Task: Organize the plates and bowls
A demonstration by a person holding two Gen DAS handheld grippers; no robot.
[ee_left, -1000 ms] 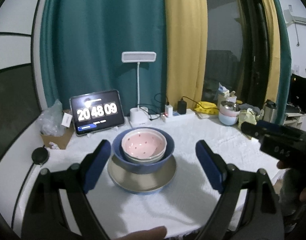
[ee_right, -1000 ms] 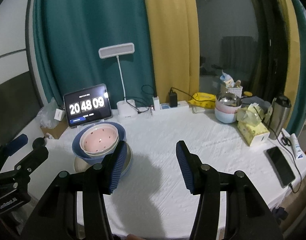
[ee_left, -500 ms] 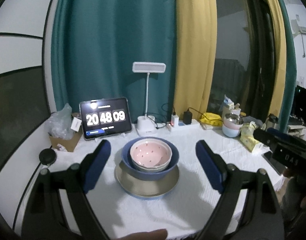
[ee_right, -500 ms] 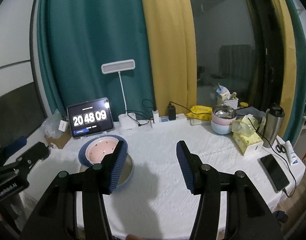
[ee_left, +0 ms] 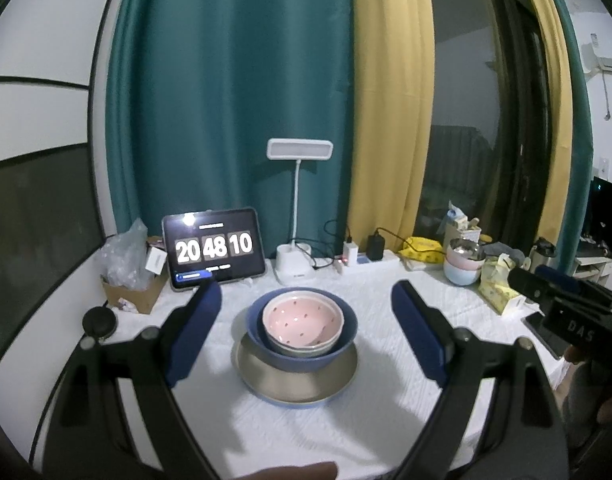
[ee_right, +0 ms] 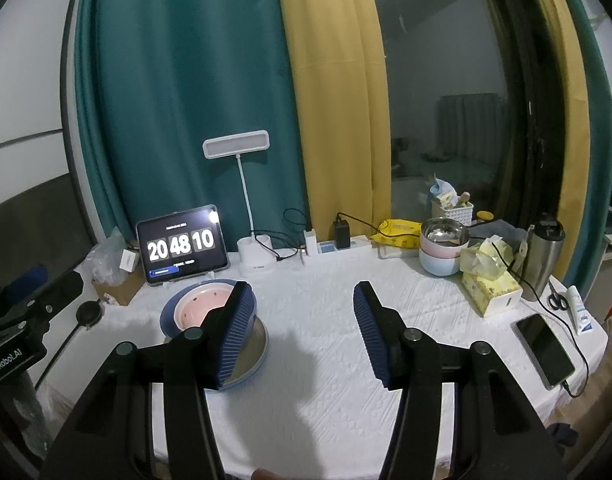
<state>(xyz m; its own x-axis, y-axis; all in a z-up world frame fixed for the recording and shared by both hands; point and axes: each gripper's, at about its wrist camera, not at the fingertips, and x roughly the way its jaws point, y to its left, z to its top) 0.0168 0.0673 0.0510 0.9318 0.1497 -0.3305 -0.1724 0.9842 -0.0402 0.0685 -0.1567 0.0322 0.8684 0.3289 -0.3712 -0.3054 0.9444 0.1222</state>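
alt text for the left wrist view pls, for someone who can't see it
A pink spotted bowl sits nested in a blue bowl on a plate, stacked on a white-clothed table. The left gripper frames the stack with its fingers wide apart, holding nothing. Behind stand a tablet clock and a white desk lamp.
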